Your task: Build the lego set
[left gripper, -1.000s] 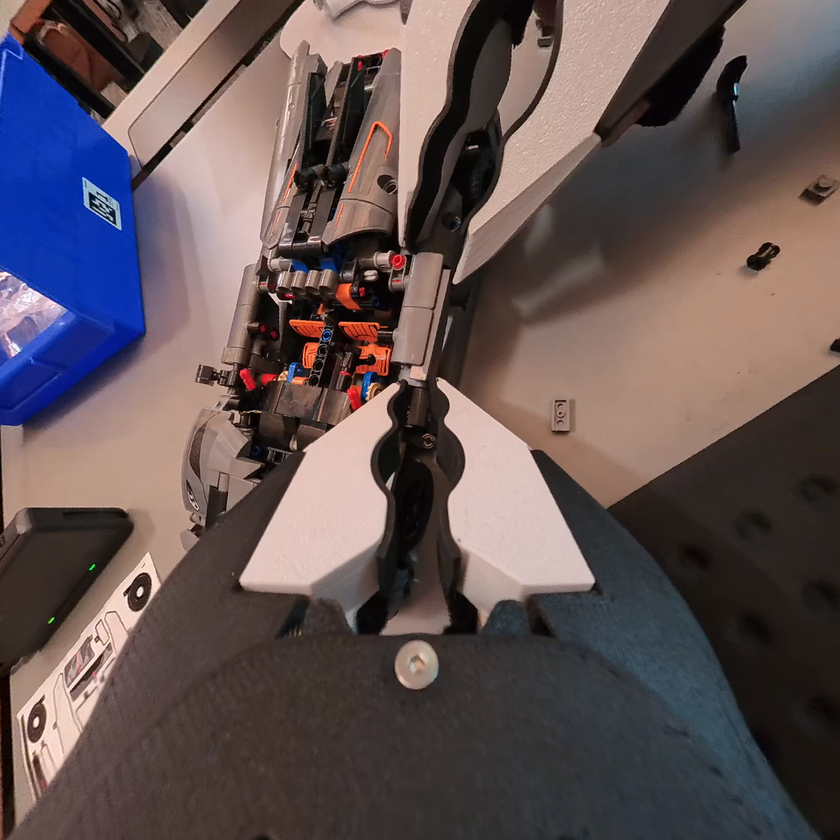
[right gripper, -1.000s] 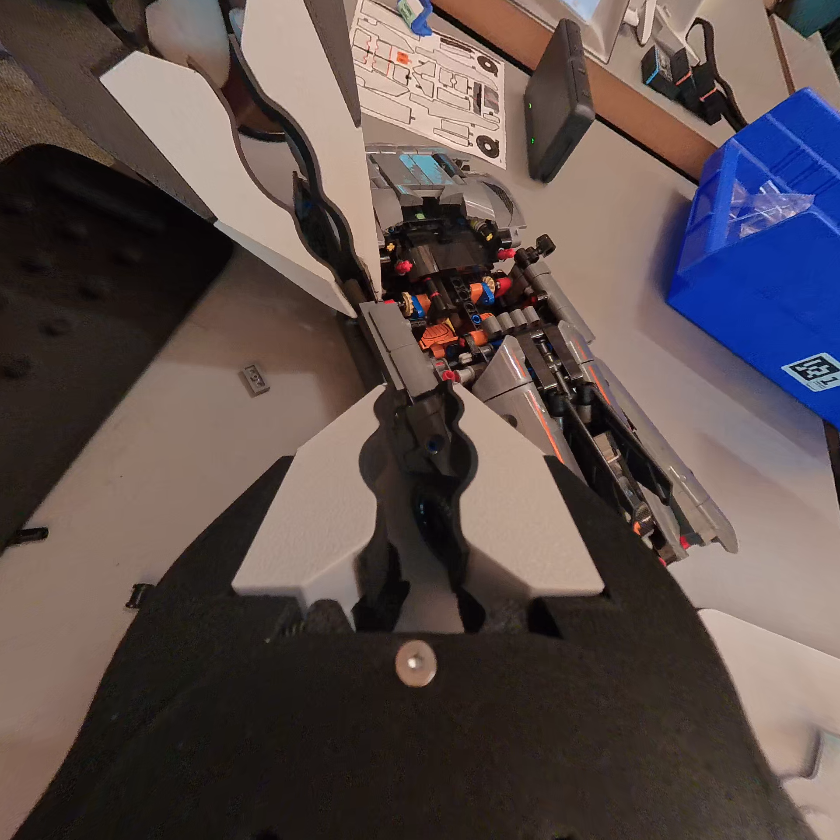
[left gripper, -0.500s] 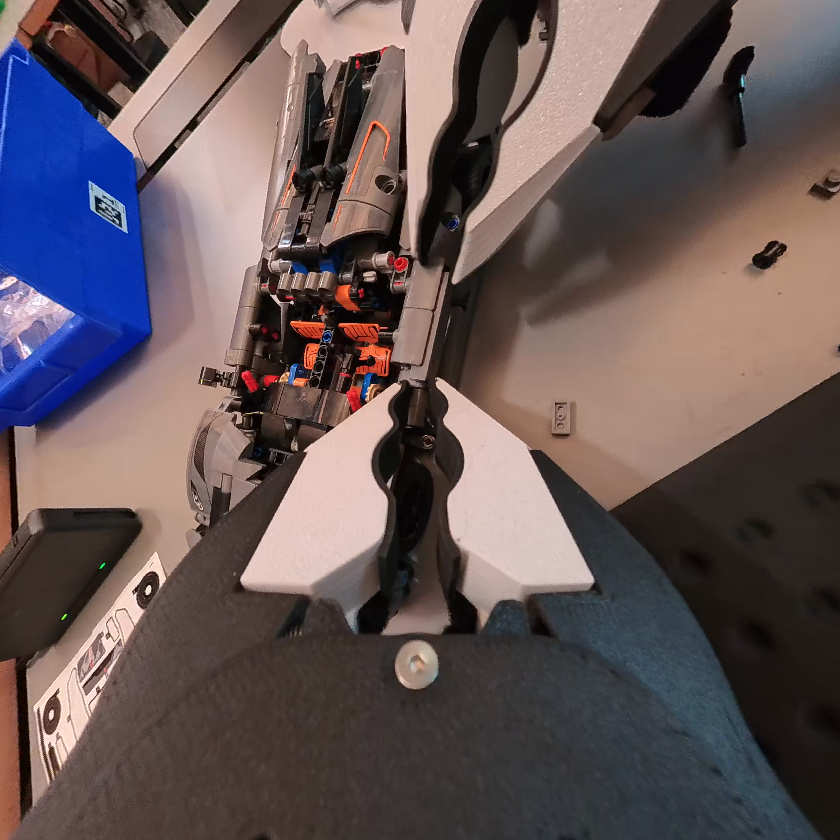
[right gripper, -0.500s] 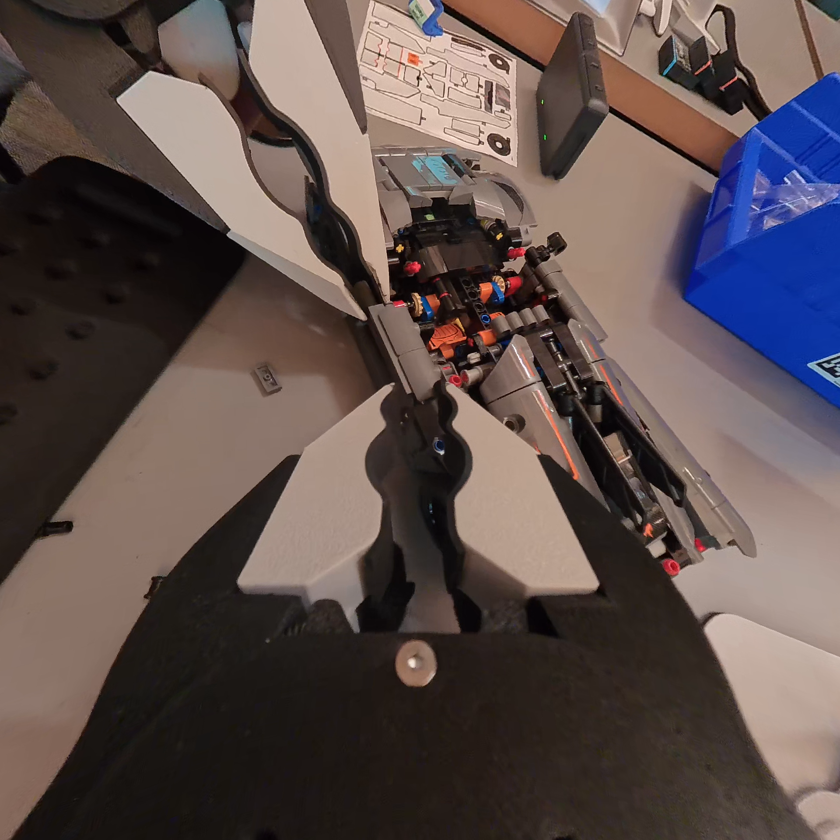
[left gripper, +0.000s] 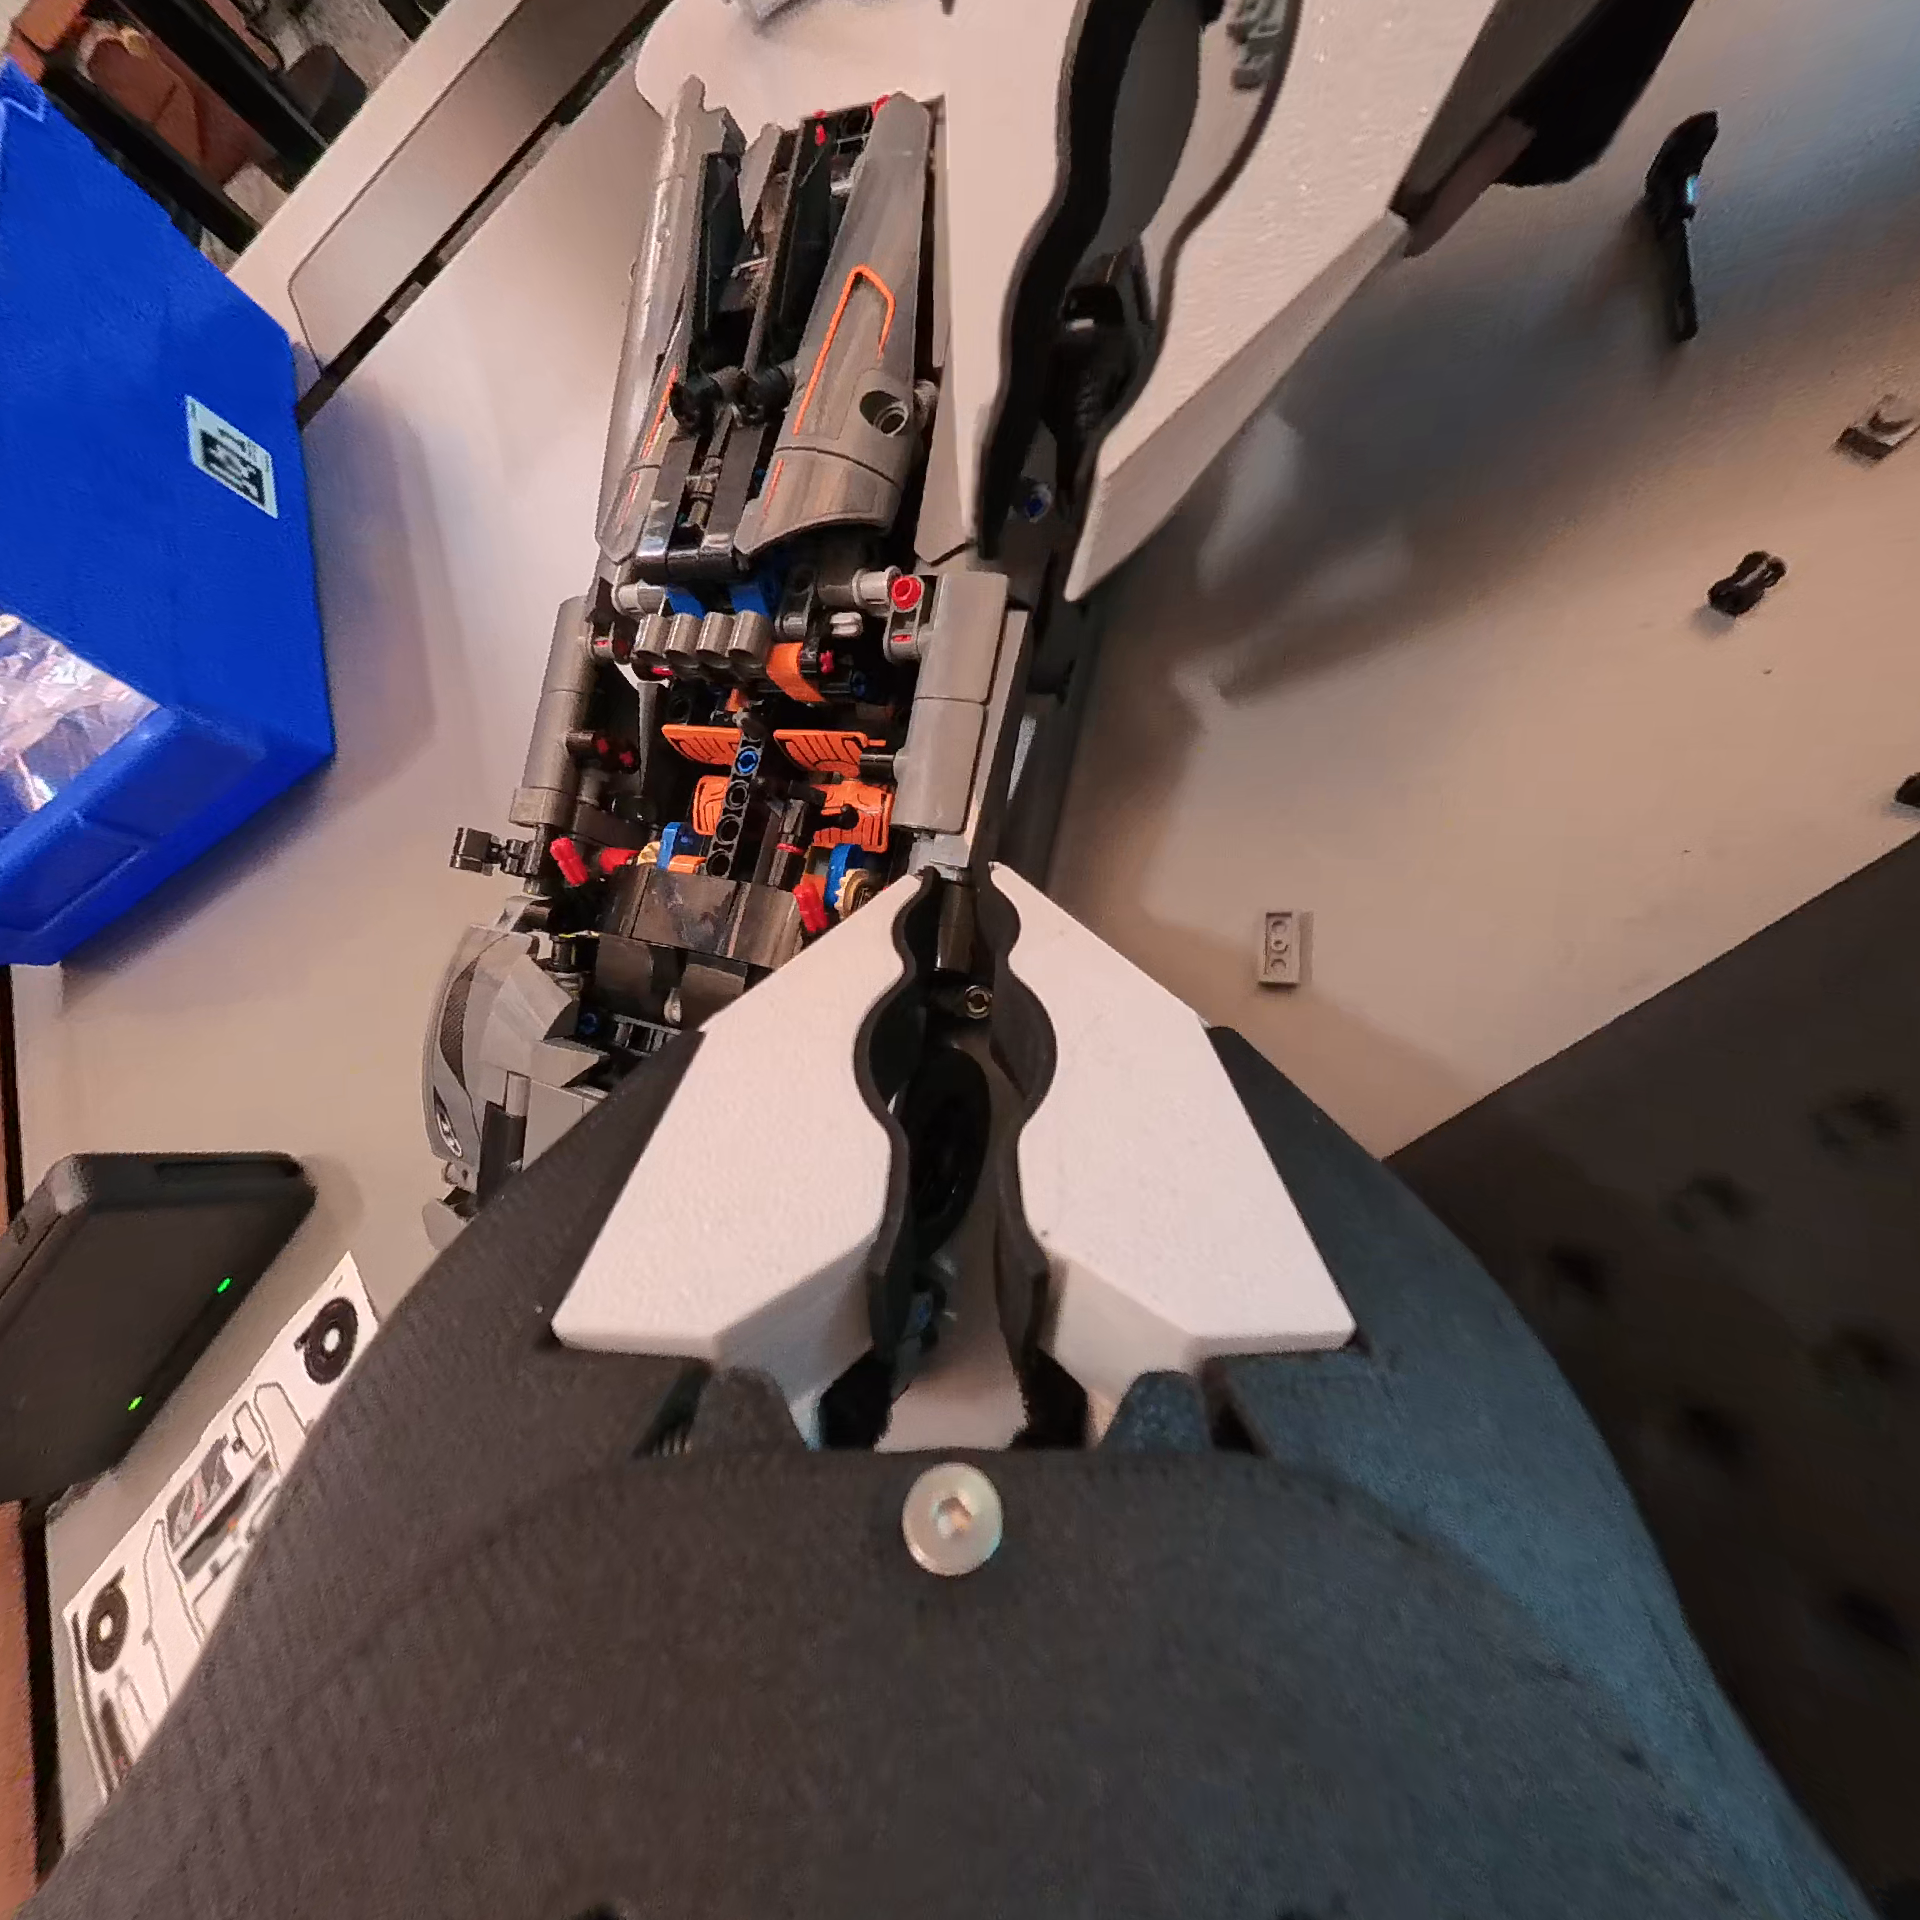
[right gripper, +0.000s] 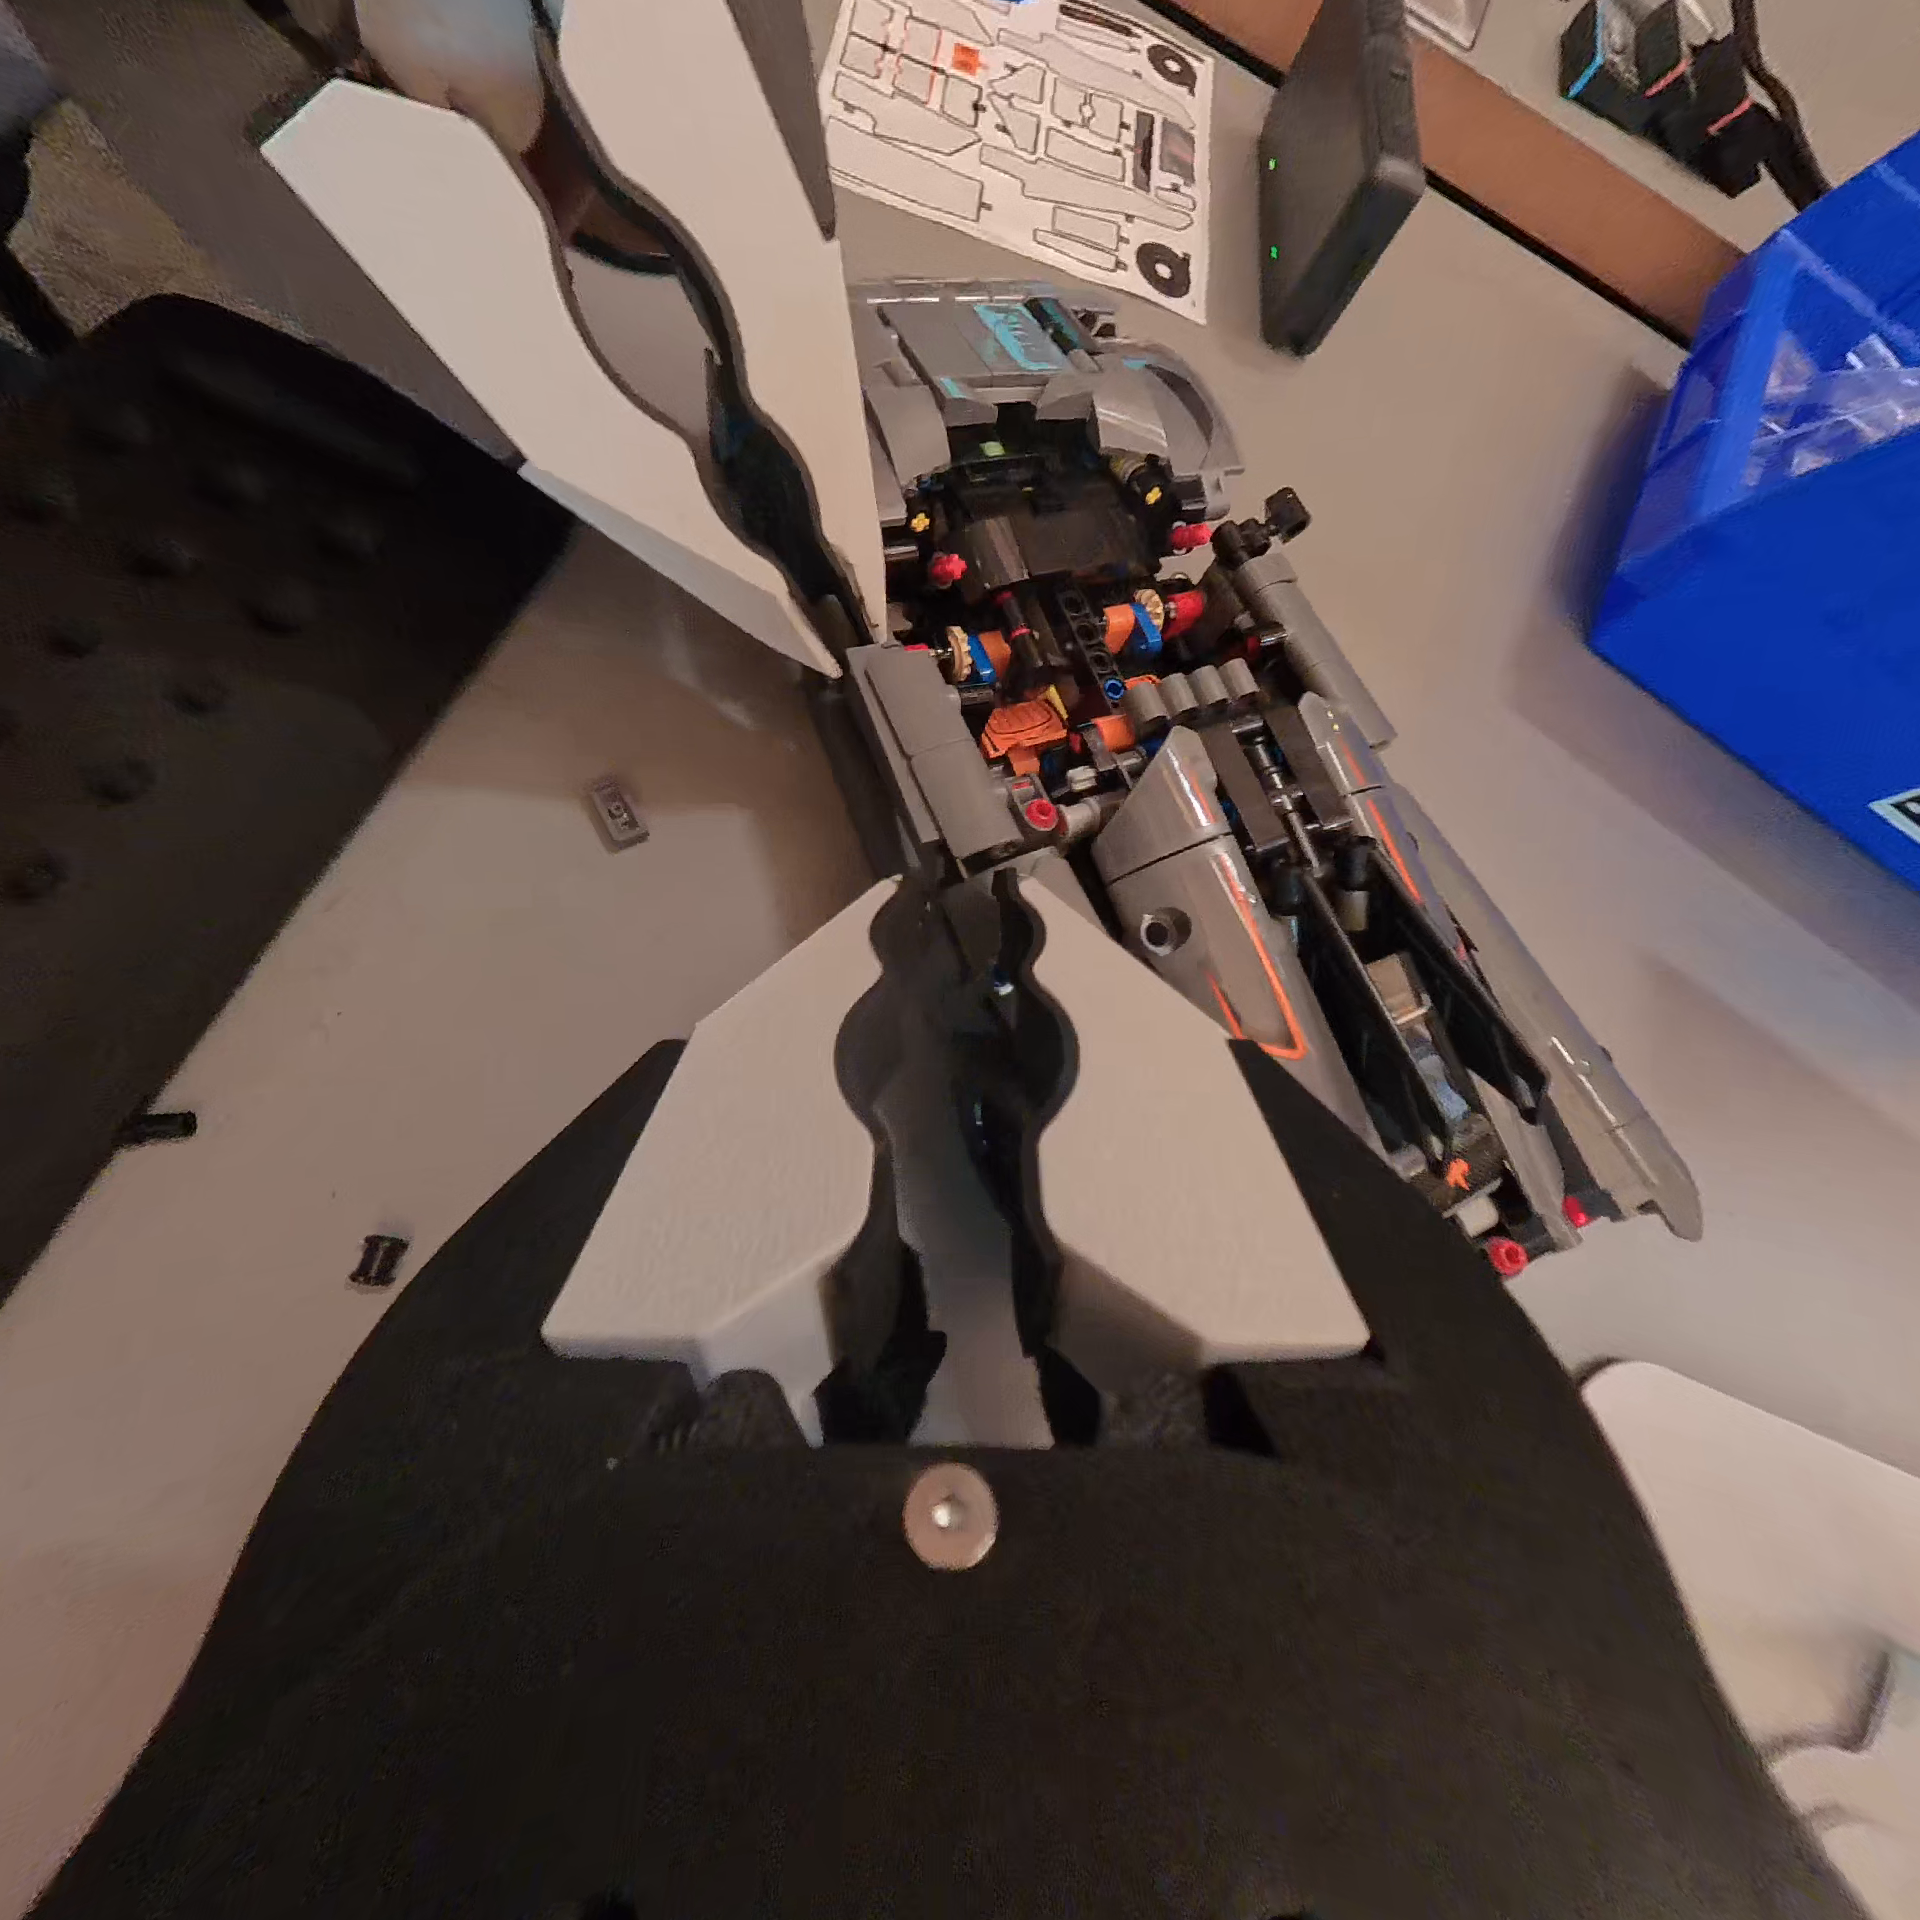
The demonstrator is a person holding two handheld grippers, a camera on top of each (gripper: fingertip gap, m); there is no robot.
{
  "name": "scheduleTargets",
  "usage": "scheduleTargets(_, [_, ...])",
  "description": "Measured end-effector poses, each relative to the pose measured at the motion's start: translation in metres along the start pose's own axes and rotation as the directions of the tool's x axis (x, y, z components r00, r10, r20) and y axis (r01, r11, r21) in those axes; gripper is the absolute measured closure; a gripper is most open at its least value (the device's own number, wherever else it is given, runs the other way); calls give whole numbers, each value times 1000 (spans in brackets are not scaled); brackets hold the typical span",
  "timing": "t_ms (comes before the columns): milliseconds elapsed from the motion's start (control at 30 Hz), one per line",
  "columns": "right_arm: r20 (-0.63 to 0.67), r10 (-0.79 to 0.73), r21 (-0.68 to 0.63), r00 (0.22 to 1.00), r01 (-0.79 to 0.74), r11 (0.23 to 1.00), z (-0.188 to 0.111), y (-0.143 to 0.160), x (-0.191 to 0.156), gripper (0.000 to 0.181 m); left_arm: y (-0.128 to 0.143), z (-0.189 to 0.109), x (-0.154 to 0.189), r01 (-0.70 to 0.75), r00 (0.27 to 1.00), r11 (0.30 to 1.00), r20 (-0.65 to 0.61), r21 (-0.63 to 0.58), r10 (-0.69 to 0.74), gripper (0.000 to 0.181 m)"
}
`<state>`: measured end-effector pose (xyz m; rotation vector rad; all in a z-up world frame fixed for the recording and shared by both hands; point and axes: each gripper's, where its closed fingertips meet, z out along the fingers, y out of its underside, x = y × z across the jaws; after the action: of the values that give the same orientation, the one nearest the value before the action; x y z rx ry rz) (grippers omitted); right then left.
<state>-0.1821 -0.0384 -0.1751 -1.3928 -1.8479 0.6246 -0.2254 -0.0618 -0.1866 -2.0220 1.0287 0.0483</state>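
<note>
Left wrist view: left gripper (left gripper: 951, 894) and right gripper (left gripper: 1023, 509) both clamp the lego car (left gripper: 769, 582)'s side; uneven squeezing risks popping panels off

Bare table (left gripper: 1455, 727) on the open side of the lego car (left gripper: 748, 582), only a small grey plate (left gripper: 1284, 948) and black pins (left gripper: 1745, 580) scattered there. Far side tighter: blue bin (left gripper: 135, 582) near the car, black box (right gripper: 1340, 177) and sticker sheet (right gripper: 1029, 135) off its nose.
</note>
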Motion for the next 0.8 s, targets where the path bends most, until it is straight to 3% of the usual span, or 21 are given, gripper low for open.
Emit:
scheduleTargets(433, [9, 80, 68, 997, -80, 994, 7, -6, 0, 173, -1, 0, -1, 33, 999, 999, -5, 32, -33, 178])
scheduleTargets(800, [31, 93, 93, 995, -96, 991, 8, -8, -2, 171, -5, 1, 0, -33, 997, 999, 75, 35, 30, 181])
